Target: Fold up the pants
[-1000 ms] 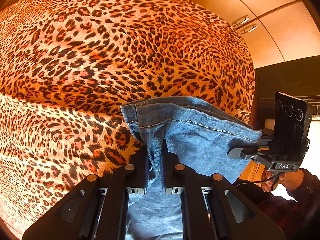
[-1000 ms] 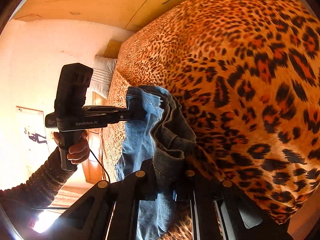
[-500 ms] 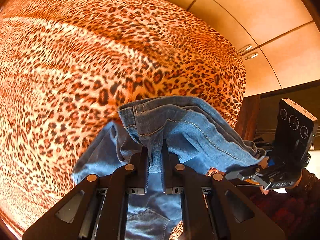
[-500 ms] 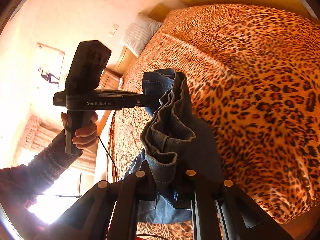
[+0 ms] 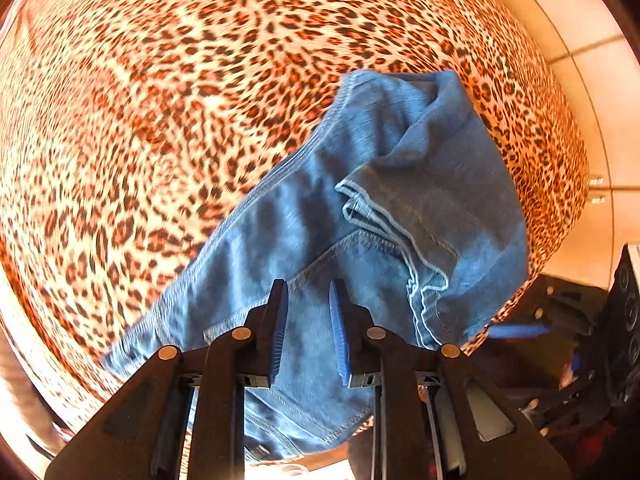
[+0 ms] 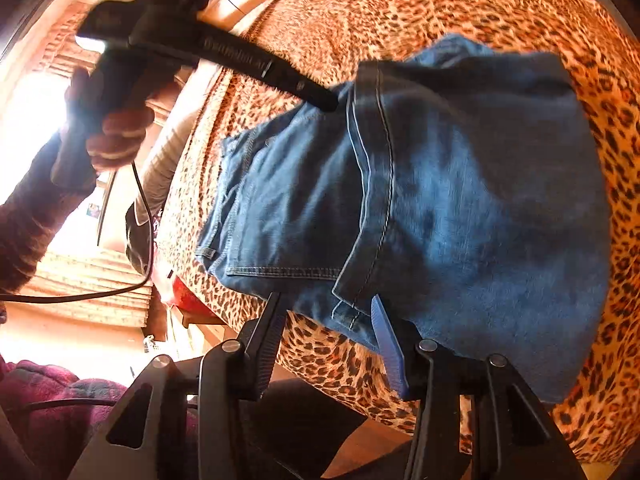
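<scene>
1. Two grippers are nearest the lenses. The left gripper (image 5: 306,300) has its jaws parted with nothing between them, poised above the denim. The right gripper (image 6: 326,316) is likewise parted and empty, at the near edge of the garment.
2. Just past the fingertips lie the pants (image 5: 360,220), folded over on the leopard-print bedspread (image 5: 160,100) close to the bed's near edge. A stitched back pocket (image 6: 280,208) shows on the lower layer; the leg portion is laid over it, with a hem (image 6: 372,184) running across.
3. Handling judgement: the denim looks soft but fairly heavy (it drapes in thick rolls and holds creases). It is not fragile and should not slip from ribbed pads. A single layer is likely to sag, so take hold at seamed or hemmed edges, where the cloth is thicker.
4. Recommended grip sites: the two outer corners of the folded stack, one per gripper, pinching all layers together.
5. Further off, a rumpled fold (image 5: 400,208) sits on the top layer; flatten it before any further fold.
6. Beyond the pants, the bedspread extends to wooden wardrobe panels (image 5: 592,64).
</scene>
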Motion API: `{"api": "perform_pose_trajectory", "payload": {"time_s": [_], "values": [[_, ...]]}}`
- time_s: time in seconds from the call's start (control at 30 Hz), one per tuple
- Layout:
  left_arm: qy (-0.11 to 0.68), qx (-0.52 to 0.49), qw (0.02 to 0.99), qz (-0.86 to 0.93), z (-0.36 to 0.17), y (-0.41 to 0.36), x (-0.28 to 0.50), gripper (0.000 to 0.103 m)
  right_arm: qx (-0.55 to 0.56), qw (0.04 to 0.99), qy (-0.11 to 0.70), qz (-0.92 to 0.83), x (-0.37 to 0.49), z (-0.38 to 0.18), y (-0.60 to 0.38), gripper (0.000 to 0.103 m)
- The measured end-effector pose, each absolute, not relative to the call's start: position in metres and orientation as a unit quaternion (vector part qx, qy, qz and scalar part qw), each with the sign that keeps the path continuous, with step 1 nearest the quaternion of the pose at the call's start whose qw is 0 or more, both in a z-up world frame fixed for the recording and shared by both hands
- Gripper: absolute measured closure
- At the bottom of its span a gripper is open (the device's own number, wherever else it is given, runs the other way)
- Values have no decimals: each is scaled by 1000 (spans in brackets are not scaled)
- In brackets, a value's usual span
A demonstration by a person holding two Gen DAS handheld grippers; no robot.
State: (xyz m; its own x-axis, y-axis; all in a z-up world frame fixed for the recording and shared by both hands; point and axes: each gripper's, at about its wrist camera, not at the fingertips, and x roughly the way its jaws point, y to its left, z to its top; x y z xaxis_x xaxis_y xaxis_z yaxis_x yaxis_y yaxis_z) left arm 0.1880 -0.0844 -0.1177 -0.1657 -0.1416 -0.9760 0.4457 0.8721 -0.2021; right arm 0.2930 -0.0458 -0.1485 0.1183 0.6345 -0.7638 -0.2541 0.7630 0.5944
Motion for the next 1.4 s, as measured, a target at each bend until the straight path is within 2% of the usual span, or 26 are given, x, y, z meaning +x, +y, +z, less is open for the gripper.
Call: {"api": "perform_pose_trajectory", "payload": {"time_s": [0.03,0.1,0.17,0.23,0.27,0.5,0.63,0.77,0.8,0.83,0.87,0.9,1.0,1.07,1.17,1.23,1.27,1.33,1.4], "values": [[733,72,639,-223,-115,-73,182,82,168,736,580,305,296,-140,-58,43],[741,14,637,-212,-112,-60,162,80,189,750,562,295,309,-128,-91,34],[741,-38,639,-205,-111,-57,135,77,198,757,553,287,320,-117,-120,33],[739,-87,640,-191,-114,-63,106,65,194,756,554,291,345,-117,-147,33],[738,-113,641,-181,-116,-68,90,62,187,754,555,298,354,-116,-154,33],[736,-280,614,-53,-157,-101,39,62,76,704,570,416,434,-121,-139,33],[710,-384,590,2,-175,-104,32,62,-22,671,565,479,442,-124,-78,33],[684,-433,583,60,-183,-101,27,62,-112,656,554,501,432,-138,-27,34],[678,-442,582,78,-182,-100,25,68,-137,645,557,504,430,-144,-15,48],[671,-446,584,95,-179,-97,21,76,-151,630,565,511,428,-151,-5,91],[664,-447,589,112,-177,-97,17,80,-153,612,576,520,424,-155,4,97],[656,-450,592,126,-176,-98,12,83,-163,607,571,528,419,-153,12,97],[634,-476,590,152,-179,-97,0,84,-217,592,560,537,411,-159,38,97],[640,-469,586,163,-170,-96,-1,84,-267,586,565,516,414,-169,48,92],[632,-466,600,155,-146,-92,-12,84,-220,595,559,534,433,-134,30,78],[627,-484,596,132,-136,-97,-17,83,-187,598,559,544,447,-113,2,46],[624,-495,593,119,-134,-101,-18,82,-190,611,552,535,451,-107,-13,41],[626,-517,576,93,-137,-116,-20,71,-196,616,567,510,459,-111,-45,40],[636,-532,555,65,-145,-130,-18,69,-185,614,596,483,463,-127,-64,40]]}}
